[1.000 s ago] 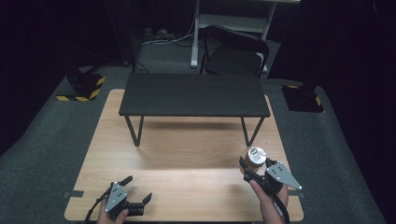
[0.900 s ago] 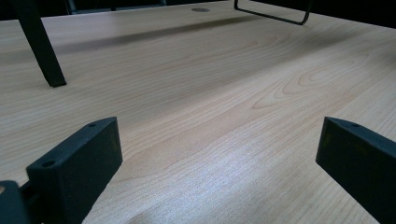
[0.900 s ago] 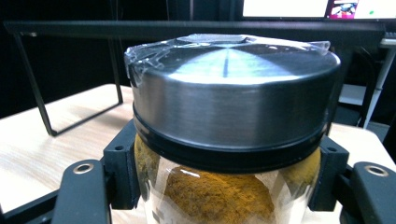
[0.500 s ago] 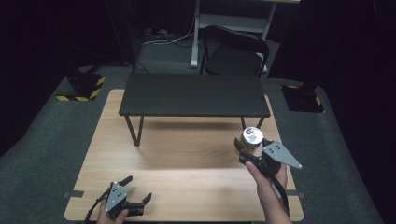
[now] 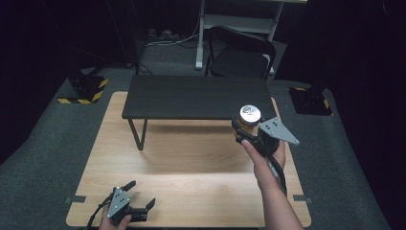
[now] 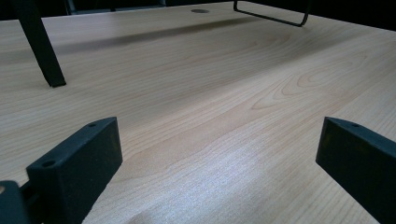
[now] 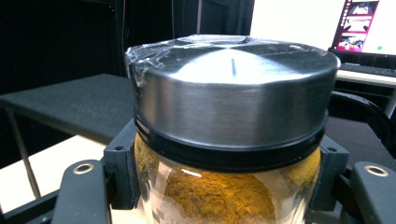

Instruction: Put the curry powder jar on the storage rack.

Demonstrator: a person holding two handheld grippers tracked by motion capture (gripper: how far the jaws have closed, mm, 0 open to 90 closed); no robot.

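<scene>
A glass jar (image 5: 249,119) of orange-yellow powder with a brushed metal lid (image 7: 233,93) is held upright in the air by my right gripper (image 5: 246,132), shut on its body just below the lid. It hangs at the front right edge of the black bench (image 5: 191,97), near bench-top height. In the right gripper view the jar (image 7: 219,191) sits between the black jaws. My left gripper (image 5: 139,201) rests low at the near left of the wooden table (image 5: 191,158), open with bare wood between its fingers (image 6: 79,163).
The low black bench stands on thin legs (image 6: 39,46) across the far half of the table. A black chair (image 5: 242,55) and a desk frame stand behind it. A laptop screen (image 7: 369,23) glows at the far right.
My right gripper has lifted the jar off the table and carried it up and away, toward the bench's right end. The left gripper has stayed put.
</scene>
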